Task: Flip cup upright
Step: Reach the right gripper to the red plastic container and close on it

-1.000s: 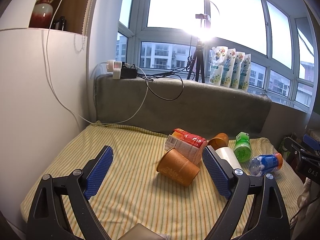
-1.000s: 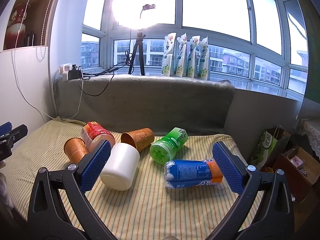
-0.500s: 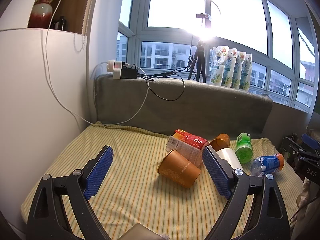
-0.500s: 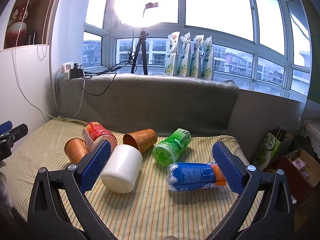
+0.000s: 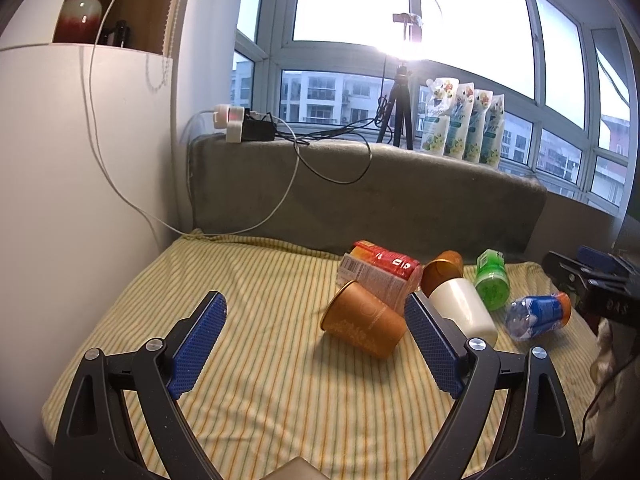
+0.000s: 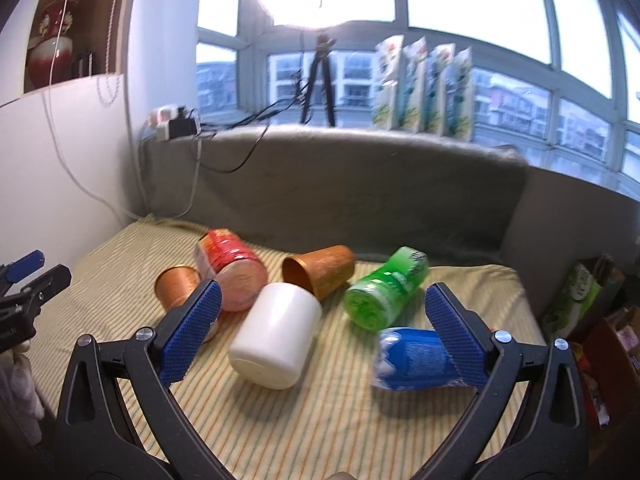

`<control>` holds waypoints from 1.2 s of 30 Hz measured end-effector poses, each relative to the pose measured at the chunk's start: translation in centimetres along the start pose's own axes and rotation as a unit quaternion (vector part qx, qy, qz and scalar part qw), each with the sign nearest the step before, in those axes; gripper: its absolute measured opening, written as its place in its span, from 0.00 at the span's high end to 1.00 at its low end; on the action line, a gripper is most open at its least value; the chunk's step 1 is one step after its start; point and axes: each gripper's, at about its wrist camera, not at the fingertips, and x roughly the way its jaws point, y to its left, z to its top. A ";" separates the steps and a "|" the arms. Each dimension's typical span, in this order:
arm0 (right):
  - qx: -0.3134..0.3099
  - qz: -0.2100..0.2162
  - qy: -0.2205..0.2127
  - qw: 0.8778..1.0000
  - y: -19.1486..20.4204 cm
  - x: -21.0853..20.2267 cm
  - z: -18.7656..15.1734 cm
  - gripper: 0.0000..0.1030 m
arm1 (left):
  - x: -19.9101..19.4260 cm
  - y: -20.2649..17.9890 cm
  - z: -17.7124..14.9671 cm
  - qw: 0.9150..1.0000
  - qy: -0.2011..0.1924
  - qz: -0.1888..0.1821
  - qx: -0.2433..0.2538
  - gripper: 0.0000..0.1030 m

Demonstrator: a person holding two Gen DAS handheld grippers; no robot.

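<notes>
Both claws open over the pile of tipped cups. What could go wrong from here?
1. The white cup lies on its side touching the copper cup and the red can; closing the right claw on it may nudge them.
2. The near orange cup rests against the red can; lifting it with the left claw could set the can rolling.
3. The striped cloth looks soft, so a righted cup may tip again.

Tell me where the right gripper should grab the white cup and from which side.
Grip the white cup across its round side wall, mid-length, coming from above and in front with the open right gripper. It lies on its side, closed base toward the camera, a copper cup right behind it.
</notes>
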 end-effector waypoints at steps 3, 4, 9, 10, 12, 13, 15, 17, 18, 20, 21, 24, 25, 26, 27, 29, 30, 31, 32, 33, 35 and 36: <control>-0.006 0.037 0.029 0.999 0.3 1.7 0.6 0.00 | -0.1 0.5 -0.4 1.000 0.006 0.002 -0.004 0.12; -0.008 0.054 0.042 0.998 0.5 2.6 1.0 0.00 | -0.1 0.7 -0.4 1.000 0.008 0.002 -0.007 0.12; -0.030 0.103 0.093 0.990 1.5 6.2 2.6 0.00 | 0.0 1.7 -1.0 1.000 0.024 -0.001 -0.018 0.12; -0.035 0.110 0.102 0.988 1.7 6.8 2.9 0.00 | 0.0 1.8 -1.2 0.999 0.026 -0.001 -0.018 0.12; -0.050 0.128 0.122 0.983 2.5 8.2 3.5 0.00 | 0.1 2.2 -1.5 0.999 0.032 -0.002 -0.023 0.12; -0.060 0.138 0.134 0.979 3.0 9.1 3.9 0.00 | 0.1 2.3 -1.6 0.999 0.036 -0.004 -0.025 0.12; -0.077 0.148 0.155 0.974 3.9 10.6 4.4 0.00 | 0.3 2.6 -1.9 0.998 0.046 -0.010 -0.031 0.12; -0.094 0.156 0.178 0.967 4.9 12.4 4.9 0.00 | 0.4 2.8 -2.3 0.998 0.055 -0.013 -0.037 0.12; -0.102 0.161 0.191 0.963 5.5 13.3 5.1 0.00 | 0.5 2.9 -2.5 0.997 0.059 -0.013 -0.039 0.12; -0.112 0.168 0.209 0.957 6.4 14.8 5.4 0.00 | 0.6 3.2 -3.0 0.997 0.067 -0.014 -0.042 0.12; -0.117 0.173 0.219 0.953 6.8 15.5 5.4 0.00 | 0.7 3.3 -3.1 0.997 0.070 -0.013 -0.044 0.12; -0.140 0.179 0.246 0.942 8.3 17.9 5.5 0.00 | 1.0 3.8 -3.5 0.996 0.079 -0.010 -0.048 0.12; -0.152 0.175 0.254 0.939 9.0 18.7 5.4 0.00 | 1.1 4.0 -3.5 0.995 0.080 -0.008 -0.050 0.12; -0.164 0.170 0.258 0.937 9.5 19.4 5.4 0.00 | 1.1 4.2 -3.5 0.995 0.082 -0.006 -0.052 0.12; -0.177 0.165 0.263 0.934 10.1 20.2 5.3 0.00 | 1.2 4.5 -3.6 0.995 0.083 -0.003 -0.056 0.12; -0.191 0.161 0.272 0.929 10.8 21.4 5.3 0.00 | 1.2 5.1 -3.5 0.995 0.082 0.001 -0.062 0.12; -0.196 0.162 0.278 0.926 11.1 22.0 5.3 0.00 | 1.2 5.3 -3.4 0.995 0.082 0.004 -0.064 0.12; -0.198 0.165 0.284 0.923 11.3 22.5 5.3 0.00 | 1.3 5.5 -3.4 0.995 0.081 0.006 -0.065 0.12; -0.199 0.169 0.291 0.921 11.6 23.0 5.3 0.00 | 1.3 5.8 -3.4 0.994 0.081 0.009 -0.068 0.12; -0.200 0.172 0.299 0.917 11.8 23.6 5.3 0.00 | 1.4 6.0 -3.4 0.994 0.081 0.010 -0.070 0.12; -0.205 0.179 0.317 0.908 12.0 24.5 5.1 0.00 | 1.5 6.3 -3.4 0.994 0.081 0.013 -0.073 0.12; -0.207 0.183 0.327 0.904 12.2 25.0 5.0 0.00 | 1.6 6.5 -3.3 0.994 0.081 0.013 -0.074 0.12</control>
